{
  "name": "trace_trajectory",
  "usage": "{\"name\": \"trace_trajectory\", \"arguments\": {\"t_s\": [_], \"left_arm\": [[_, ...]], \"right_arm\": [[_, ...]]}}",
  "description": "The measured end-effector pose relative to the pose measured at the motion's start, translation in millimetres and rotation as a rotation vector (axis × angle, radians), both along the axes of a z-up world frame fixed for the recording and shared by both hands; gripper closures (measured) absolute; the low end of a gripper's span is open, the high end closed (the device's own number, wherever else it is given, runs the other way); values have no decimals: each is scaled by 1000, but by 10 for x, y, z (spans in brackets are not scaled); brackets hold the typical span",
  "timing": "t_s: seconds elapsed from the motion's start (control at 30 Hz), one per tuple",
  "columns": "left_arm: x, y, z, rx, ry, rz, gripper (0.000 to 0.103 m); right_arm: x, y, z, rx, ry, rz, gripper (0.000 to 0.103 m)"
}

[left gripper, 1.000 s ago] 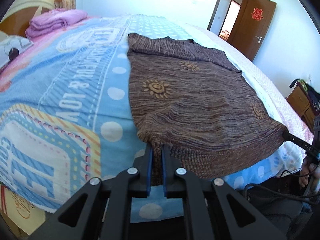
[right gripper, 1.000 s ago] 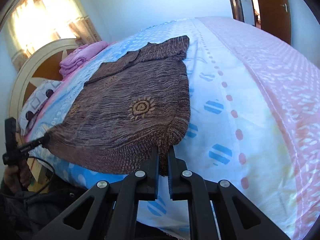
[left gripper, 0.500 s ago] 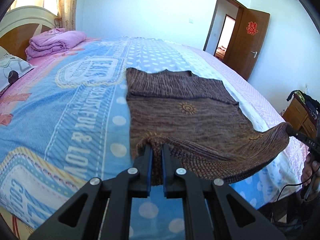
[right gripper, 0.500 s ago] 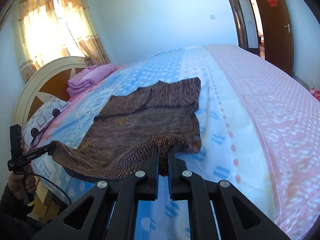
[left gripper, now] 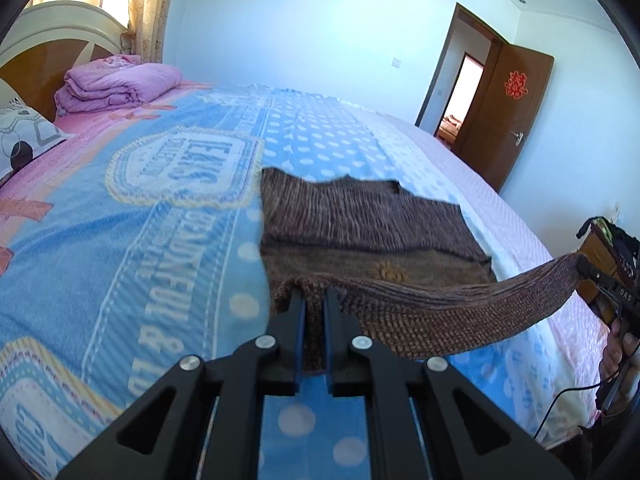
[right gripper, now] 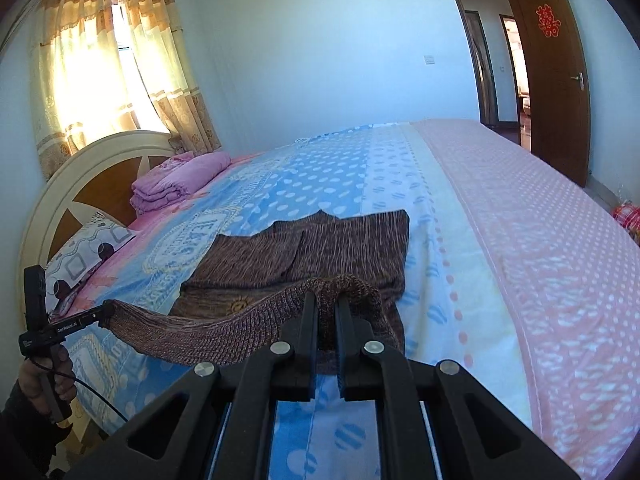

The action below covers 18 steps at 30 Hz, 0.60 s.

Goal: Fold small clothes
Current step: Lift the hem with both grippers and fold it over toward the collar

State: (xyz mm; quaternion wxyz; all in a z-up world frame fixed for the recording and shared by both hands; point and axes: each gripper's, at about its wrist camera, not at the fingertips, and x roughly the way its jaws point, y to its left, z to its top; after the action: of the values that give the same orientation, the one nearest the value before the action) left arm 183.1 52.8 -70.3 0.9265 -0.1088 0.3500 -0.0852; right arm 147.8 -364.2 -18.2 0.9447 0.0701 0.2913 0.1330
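A brown knit sweater (left gripper: 360, 220) with small gold sun marks lies on the bed, sleeves folded in across the chest. My left gripper (left gripper: 314, 300) is shut on the left corner of its ribbed hem. My right gripper (right gripper: 326, 304) is shut on the right corner of the hem (right gripper: 224, 332). Both hold the hem lifted above the bed, stretched between them and carried toward the collar end. The right gripper shows at the right edge of the left wrist view (left gripper: 588, 270). The left gripper shows at the left edge of the right wrist view (right gripper: 106, 312).
The bed (left gripper: 120, 240) has a blue, pink and white patterned cover. A folded purple quilt (left gripper: 116, 86) and a pillow (left gripper: 24, 140) lie by the headboard (right gripper: 80, 184). An open brown door (left gripper: 508, 112) stands beyond the bed. A bedside cabinet (left gripper: 600, 256) is at the right.
Both grippers have lifted the hem off the bed and carried it forward over the sweater's body. The lower half of the sweater now hangs in the air between them.
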Motion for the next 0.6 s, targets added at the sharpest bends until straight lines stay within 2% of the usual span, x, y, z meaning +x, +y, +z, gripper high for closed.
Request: {"name": "trace_trajectory", "arguments": {"t_s": [0.3, 0.6], "left_arm": [[464, 20, 154, 6, -43, 28, 95], [991, -35, 188, 34, -60, 35, 95]], "right_arm": [[527, 50, 145, -15, -6, -9, 97], [1125, 70, 68, -22, 30, -32, 97]]}}
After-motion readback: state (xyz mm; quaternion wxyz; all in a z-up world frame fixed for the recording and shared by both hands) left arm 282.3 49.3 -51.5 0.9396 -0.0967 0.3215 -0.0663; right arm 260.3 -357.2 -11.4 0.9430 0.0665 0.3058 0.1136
